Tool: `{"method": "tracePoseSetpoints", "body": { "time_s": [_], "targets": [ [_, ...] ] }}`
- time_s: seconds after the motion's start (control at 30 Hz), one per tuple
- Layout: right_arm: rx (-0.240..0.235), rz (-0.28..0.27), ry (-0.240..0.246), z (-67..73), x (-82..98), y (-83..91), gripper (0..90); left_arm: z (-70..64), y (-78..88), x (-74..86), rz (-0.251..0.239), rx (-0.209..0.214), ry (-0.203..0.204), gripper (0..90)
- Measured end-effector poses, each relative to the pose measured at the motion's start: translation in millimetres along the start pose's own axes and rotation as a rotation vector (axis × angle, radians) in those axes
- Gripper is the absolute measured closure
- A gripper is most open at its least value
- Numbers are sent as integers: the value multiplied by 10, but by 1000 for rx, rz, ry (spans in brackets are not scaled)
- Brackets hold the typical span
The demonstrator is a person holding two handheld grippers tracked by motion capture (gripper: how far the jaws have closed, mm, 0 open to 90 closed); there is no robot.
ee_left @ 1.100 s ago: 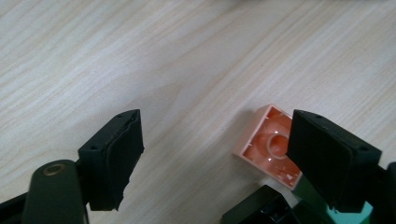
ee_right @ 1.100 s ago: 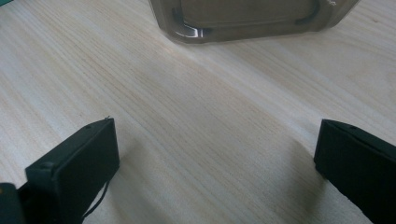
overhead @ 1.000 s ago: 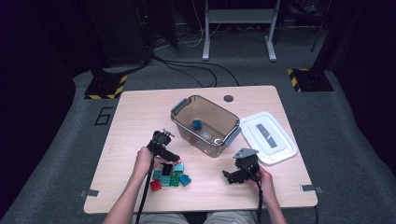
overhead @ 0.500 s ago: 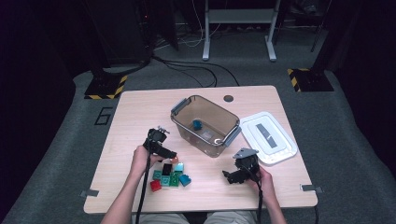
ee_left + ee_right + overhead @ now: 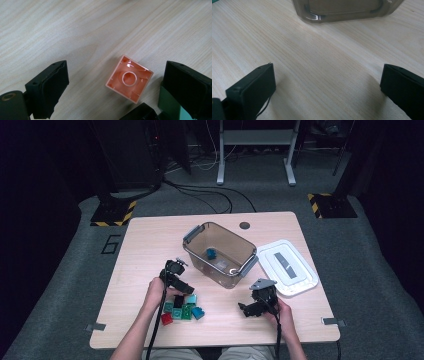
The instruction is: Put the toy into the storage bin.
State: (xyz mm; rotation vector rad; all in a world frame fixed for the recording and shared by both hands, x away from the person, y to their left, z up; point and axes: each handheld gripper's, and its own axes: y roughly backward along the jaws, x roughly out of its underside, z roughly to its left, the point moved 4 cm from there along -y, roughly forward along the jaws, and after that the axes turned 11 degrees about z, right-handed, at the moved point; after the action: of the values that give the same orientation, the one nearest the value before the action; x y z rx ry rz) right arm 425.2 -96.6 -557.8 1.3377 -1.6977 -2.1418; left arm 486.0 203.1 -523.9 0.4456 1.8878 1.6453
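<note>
An orange brick (image 5: pixel 129 78) is seen lying upside down on the wooden table (image 5: pixel 150 245), its hollow underside turned up, between the widely spread jaws of the left gripper (image 5: pixel 115 87). The jaws have just been opening, and the brick is touched by neither pad. Just beside the brick a green brick (image 5: pixel 170 106) and a black piece (image 5: pixel 140 112) are crowded against the right-hand jaw. In the high view the cluster of bricks (image 5: pixel 182 307) is found near the clear tub (image 5: pixel 220 252), which holds one blue brick (image 5: pixel 211 253). Beyond the tub a white lid (image 5: pixel 287 267) is laid flat. The right gripper (image 5: pixel 327 85) is held with jaws spread over bare wood near the tub. A "6" (image 5: pixel 111 244) is marked on the floor beside the table.
</note>
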Motion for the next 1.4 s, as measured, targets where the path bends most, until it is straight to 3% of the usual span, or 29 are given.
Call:
{"method": "tracePoseSetpoints", "body": {
  "time_s": [0.1, 0.23, 0.3, 0.6, 0.97, 1.4],
  "targets": [
    [0, 0, 1, -1, 0, 0, 0, -21, -27, -7, 5, -1, 1, 90],
    [0, 0, 1, -1, 0, 0, 0, -46, -40, -17, 17, -24, -27, 173],
    [0, 0, 0, 0, 0, 0, 0, -57, -41, -22, 15, -29, -27, 298],
    [0, 0, 1, 0, 0, 0, 0, -61, -34, -14, -4, -29, -29, 554],
    [0, 0, 0, 0, 0, 0, 0, -64, -14, -10, -30, -31, -36, 577],
    [0, 0, 0, 0, 0, 0, 0, -3, 163, 28, -74, -47, -28, 579]
  ]
}}
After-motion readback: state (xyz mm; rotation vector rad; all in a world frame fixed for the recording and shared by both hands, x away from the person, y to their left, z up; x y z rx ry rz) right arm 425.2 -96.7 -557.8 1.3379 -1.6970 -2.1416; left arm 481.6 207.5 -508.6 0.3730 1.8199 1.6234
